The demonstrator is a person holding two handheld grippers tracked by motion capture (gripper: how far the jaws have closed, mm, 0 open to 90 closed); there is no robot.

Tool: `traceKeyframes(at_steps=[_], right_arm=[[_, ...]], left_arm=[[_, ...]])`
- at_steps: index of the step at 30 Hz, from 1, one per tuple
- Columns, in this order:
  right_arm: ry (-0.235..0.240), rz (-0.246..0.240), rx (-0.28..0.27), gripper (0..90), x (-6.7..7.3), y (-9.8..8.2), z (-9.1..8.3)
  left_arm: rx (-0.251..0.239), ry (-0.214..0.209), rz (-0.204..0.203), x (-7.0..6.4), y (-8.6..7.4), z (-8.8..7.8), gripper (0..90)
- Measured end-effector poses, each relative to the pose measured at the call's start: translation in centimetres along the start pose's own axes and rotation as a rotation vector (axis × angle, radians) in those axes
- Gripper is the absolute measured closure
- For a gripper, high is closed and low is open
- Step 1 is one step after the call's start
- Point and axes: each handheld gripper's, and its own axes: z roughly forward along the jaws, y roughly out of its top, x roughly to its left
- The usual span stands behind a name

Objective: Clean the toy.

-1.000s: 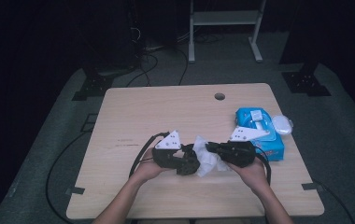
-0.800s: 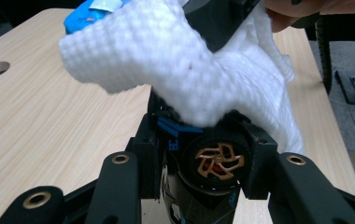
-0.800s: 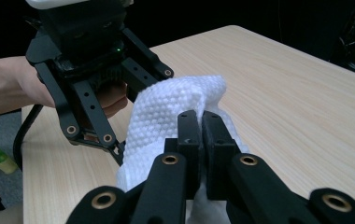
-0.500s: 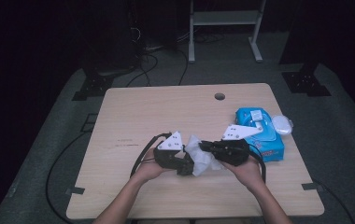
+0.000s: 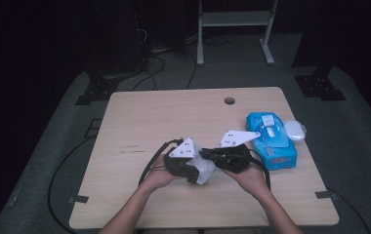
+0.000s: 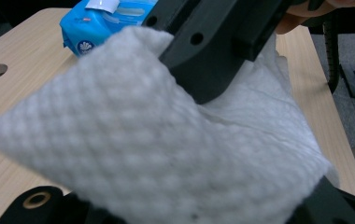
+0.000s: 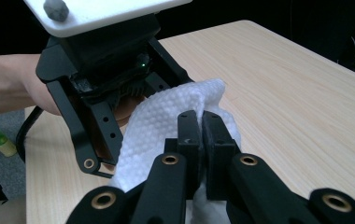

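right claw (image 7: 199, 135) pinching white wipe (image 7: 166, 121), left claw (image 5: 193, 170) gripping it too, blue wipes pack (image 5: 271, 141) label unreadable

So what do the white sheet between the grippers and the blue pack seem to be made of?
White sheet: looks like a soft nonwoven wipe or paper towel, matte, with an embossed dimple pattern and limp folds. Blue pack: probably thin plastic film, glossy and printed, with a white flap on top.
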Motion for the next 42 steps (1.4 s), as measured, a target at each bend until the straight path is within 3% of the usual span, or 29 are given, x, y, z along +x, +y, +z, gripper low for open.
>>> traceKeyframes(at_steps=[6, 10, 13, 17, 20, 23, 28, 31, 34, 38, 42], right_arm=[[-0.022, 0.051, -0.027, 86.7, -1.1, -0.9, -0.9], [-0.014, 0.029, -0.038, 86.7, -0.6, -0.8, -0.7], [-0.010, 0.045, -0.054, 86.8, -1.1, -1.2, -0.9], [-0.045, 0.070, -0.040, 86.8, -1.7, -2.0, -1.3], [-0.011, 0.066, -0.064, 86.8, -1.0, -1.7, -1.0], [-0.016, 0.043, -0.064, 86.8, -0.6, -1.4, -0.9], [-0.046, 0.084, -0.026, 86.7, -2.0, -3.0, -1.2], [-0.040, 0.121, -0.035, 86.7, -2.3, -3.7, -1.4], [-0.014, 0.114, -0.071, 86.7, -1.8, -3.1, -1.6], [-0.009, 0.074, -0.080, 86.7, -1.3, -2.4, -1.7], [-0.030, 0.110, -0.060, 86.7, -2.0, -3.8, -1.8]], left_arm=[[-0.007, 0.002, -0.013, 0.1, -0.3, -0.2, 58.3], [-0.015, 0.001, -0.014, 0.1, -0.3, -0.3, 58.3], [-0.007, 0.005, -0.016, 0.1, -0.6, -0.6, 58.3], [-0.020, 0.011, -0.036, 0.4, -0.9, -1.0, 58.3], [-0.012, 0.007, -0.022, 0.2, -0.6, -0.8, 58.4], [-0.020, 0.005, -0.027, 0.3, -0.6, -0.9, 58.3], [-0.025, 0.009, -0.040, 0.5, -1.0, -1.1, 58.4], [-0.021, 0.005, -0.028, 0.4, -0.9, -0.9, 58.4], [-0.016, 0.001, -0.021, 0.2, -0.6, -0.6, 58.4], [-0.017, -0.003, -0.020, 0.1, -0.5, -0.4, 58.3], [-0.017, 0.000, -0.024, 0.3, -0.7, -0.7, 58.3]])
